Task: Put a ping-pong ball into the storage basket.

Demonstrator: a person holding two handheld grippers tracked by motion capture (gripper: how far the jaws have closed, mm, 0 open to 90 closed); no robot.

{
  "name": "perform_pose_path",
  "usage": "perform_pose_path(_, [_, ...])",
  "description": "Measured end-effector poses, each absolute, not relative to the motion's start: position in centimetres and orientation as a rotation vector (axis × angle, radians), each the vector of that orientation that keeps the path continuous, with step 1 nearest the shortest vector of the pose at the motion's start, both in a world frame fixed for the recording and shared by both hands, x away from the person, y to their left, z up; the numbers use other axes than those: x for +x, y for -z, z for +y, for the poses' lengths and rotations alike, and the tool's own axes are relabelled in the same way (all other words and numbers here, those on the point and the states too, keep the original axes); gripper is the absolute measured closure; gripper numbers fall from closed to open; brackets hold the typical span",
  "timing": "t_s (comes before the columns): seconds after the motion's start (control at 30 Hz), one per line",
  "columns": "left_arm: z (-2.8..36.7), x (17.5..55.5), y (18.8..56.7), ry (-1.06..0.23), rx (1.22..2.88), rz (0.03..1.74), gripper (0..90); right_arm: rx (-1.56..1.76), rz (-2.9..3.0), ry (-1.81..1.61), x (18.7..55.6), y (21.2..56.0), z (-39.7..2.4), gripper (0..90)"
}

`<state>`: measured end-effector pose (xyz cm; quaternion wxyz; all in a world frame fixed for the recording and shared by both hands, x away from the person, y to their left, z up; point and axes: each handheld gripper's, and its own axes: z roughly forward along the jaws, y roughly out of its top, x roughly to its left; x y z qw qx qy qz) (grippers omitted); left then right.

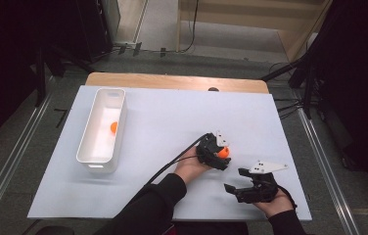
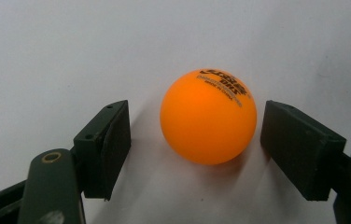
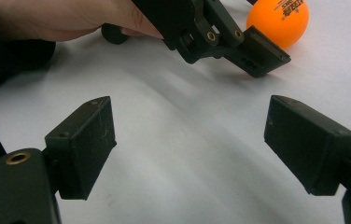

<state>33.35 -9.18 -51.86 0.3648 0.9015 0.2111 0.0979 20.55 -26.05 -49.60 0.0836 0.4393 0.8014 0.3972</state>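
My left gripper point(image 2: 197, 140) straddles the ball point(image 2: 208, 116) near the table's point(image 1: 172, 127) right edge, jaws open, not touching. Closing off-centre could squirt it away. Right gripper point(image 3: 190, 144) gapes empty.

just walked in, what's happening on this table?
A person is working with a hand-held black two-jaw gripper in each hand over a white table sheet. The left gripper has an orange table-tennis ball between its jaws; there is a gap on both sides, so it is not gripped yet and the ball sits on the sheet. The right gripper hangs open beside it with nothing between its jaws. A white rectangular plastic bin at the left already holds another orange ball.
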Motion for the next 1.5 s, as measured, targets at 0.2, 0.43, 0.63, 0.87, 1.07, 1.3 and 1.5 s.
perform_pose_path(0.2, [-9.1,33.2,51.8,-0.252,2.311,0.517,38.7,1.319,2.393,-1.183,20.5,49.6,-26.1,14.9])
perform_pose_path(0.43, [-9.0,33.2,51.8,-0.247,2.295,0.532,49.7,1.315,2.395,-1.18,20.5,49.6,-26.1,14.9])
perform_pose_path(0.63, [-8.9,33.3,51.7,-0.242,2.295,0.535,50.0,1.317,2.394,-1.179,20.5,49.6,-26.1,14.9])
perform_pose_path(0.87, [-8.7,33.5,51.5,-0.217,2.291,0.547,50.4,1.319,2.394,-1.182,20.5,49.6,-26.1,14.9])
perform_pose_path(1.07, [-8.3,33.6,50.7,-0.195,2.272,0.554,50.4,1.32,2.392,-1.182,20.5,49.6,-26.1,14.9])
perform_pose_path(1.3, [-7.7,33.6,49.8,-0.166,2.257,0.562,50.4,1.321,2.392,-1.182,20.5,49.6,-26.1,14.9])
perform_pose_path(1.5, [-7.2,33.6,49.1,-0.15,2.252,0.57,50.4,1.312,2.392,-1.182,20.5,49.6,-26.1,14.9])
